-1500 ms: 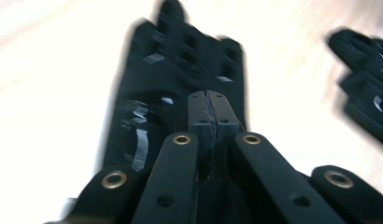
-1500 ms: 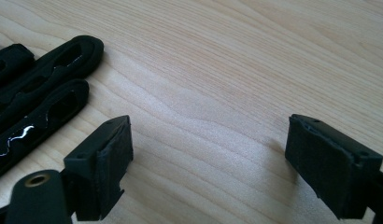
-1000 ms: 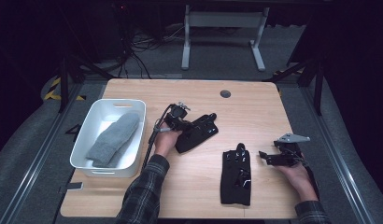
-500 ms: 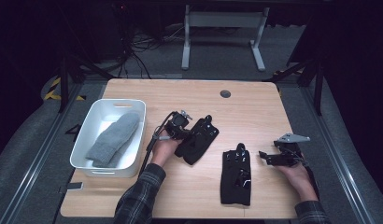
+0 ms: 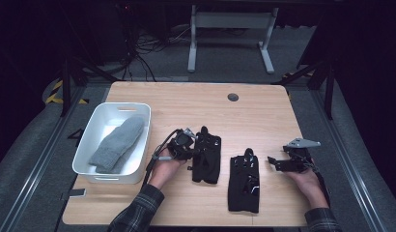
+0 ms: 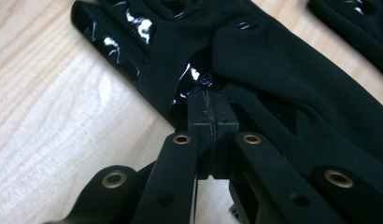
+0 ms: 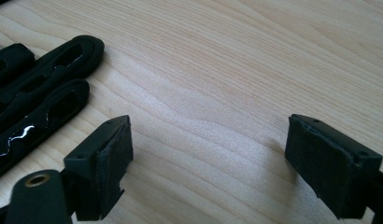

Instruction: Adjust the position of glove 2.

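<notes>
Two black gloves lie on the wooden table [image 5: 186, 104]. My left gripper [image 5: 191, 149] is shut on the edge of the left black glove [image 5: 208, 159], which lies lengthwise beside the other. In the left gripper view the jaws meet at the tips [image 6: 209, 100], pinching a fold of that glove [image 6: 283, 70]. The second black glove [image 5: 244, 181] lies flat just to the right. My right gripper [image 5: 273, 162] rests right of it, open, with bare wood between its pads [image 7: 208, 154]. That glove's fingers [image 7: 49, 70] show at the left of the right gripper view.
A white bin [image 5: 121, 107] stands at the table's left with a grey mitten [image 5: 116, 145] inside. A round cable hole [image 5: 233, 97] sits near the far edge. Table legs and cables lie on the floor behind.
My left gripper has pulled the left glove toward the near edge and swung it from a slant to lie parallel with the second glove. The right gripper has stayed put.
</notes>
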{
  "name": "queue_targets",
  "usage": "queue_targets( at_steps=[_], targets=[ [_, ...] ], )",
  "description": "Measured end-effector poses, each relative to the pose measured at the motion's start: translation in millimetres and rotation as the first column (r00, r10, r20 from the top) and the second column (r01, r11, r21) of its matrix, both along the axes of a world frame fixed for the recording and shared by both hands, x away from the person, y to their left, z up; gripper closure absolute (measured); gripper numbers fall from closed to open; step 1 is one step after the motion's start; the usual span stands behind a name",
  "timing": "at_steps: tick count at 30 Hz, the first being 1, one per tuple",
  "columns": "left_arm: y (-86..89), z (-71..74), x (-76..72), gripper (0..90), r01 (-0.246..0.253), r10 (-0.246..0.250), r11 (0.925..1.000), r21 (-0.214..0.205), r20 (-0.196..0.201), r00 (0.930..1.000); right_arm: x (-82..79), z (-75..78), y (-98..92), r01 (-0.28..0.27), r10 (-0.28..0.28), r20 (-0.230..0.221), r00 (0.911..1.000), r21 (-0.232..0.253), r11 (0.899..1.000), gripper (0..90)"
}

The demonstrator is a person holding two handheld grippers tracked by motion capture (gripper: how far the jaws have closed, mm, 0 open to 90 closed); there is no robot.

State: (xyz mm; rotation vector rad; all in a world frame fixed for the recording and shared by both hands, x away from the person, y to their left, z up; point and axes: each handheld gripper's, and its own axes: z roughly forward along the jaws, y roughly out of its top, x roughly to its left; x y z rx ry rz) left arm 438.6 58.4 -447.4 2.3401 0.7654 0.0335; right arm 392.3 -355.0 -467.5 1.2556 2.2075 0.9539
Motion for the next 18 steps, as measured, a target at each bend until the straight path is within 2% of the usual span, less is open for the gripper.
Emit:
queue_targets(
  at_steps=[2, 4, 5, 7, 10, 11, 14, 15, 18],
  targets=[
    [2.1, 4.1, 0.4, 90.0, -0.004, 0.005, 0.9993, -0.037, 0.012, 0.9999, 0.0, 0.0, 0.0, 0.0, 0.0, 0.0, 1.0, 0.0, 1.0, 15.7],
    [0.2, 5.9, 2.4, 90.0, 0.001, 0.0, 0.999, -0.044, 0.027, 0.9996, 0.0, 0.1, 0.0, -0.001, 0.001, -0.001, 1.0, -0.001, 1.0, 15.8],
    [-2.9, 4.9, 3.9, 90.0, 0.004, -0.001, 0.998, -0.064, 0.04, 0.9992, -0.1, 0.1, 0.1, 0.0, 0.0, -0.001, 1.0, -0.001, 1.0, 15.9],
    [-4.6, 3.8, 5.2, 90.0, 0.008, -0.005, 0.9975, -0.07, 0.039, 0.9992, -0.2, 0.0, 0.1, -0.003, 0.003, 0.0, 1.0, 0.0, 1.0, 15.9],
    [-10.0, -2.5, 8.8, 90.0, 0.015, -0.012, 0.9982, -0.058, 0.04, 0.9991, -0.6, 0.1, 0.1, -0.007, 0.007, 0.0, 1.0, -0.001, 1.0, 15.9],
    [-12.6, -9.0, 10.1, 90.0, 0.018, -0.017, 0.9995, -0.027, 0.027, 0.9995, -0.7, 0.1, 0.2, -0.008, 0.008, 0.0, 1.0, -0.001, 1.0, 15.9],
    [-12.4, -9.7, 9.2, 90.0, 0.019, -0.018, 0.9991, -0.037, 0.02, 0.9996, -0.8, 0.0, 0.2, -0.01, 0.01, 0.001, 1.0, -0.001, 1.0, 15.9],
    [-13.1, -8.3, 6.9, 90.0, 0.031, -0.031, 0.9993, -0.019, 0.02, 0.9993, -0.8, 0.0, 0.2, -0.013, 0.013, 0.0, 0.9999, -0.002, 1.0, 15.9],
    [-13.4, -7.7, 2.5, 90.0, 0.05, -0.05, 0.9987, -0.013, 0.015, 0.9986, -0.8, 0.0, 0.1, -0.013, 0.013, 0.0, 0.9999, -0.001, 1.0, 15.9]
  ],
)
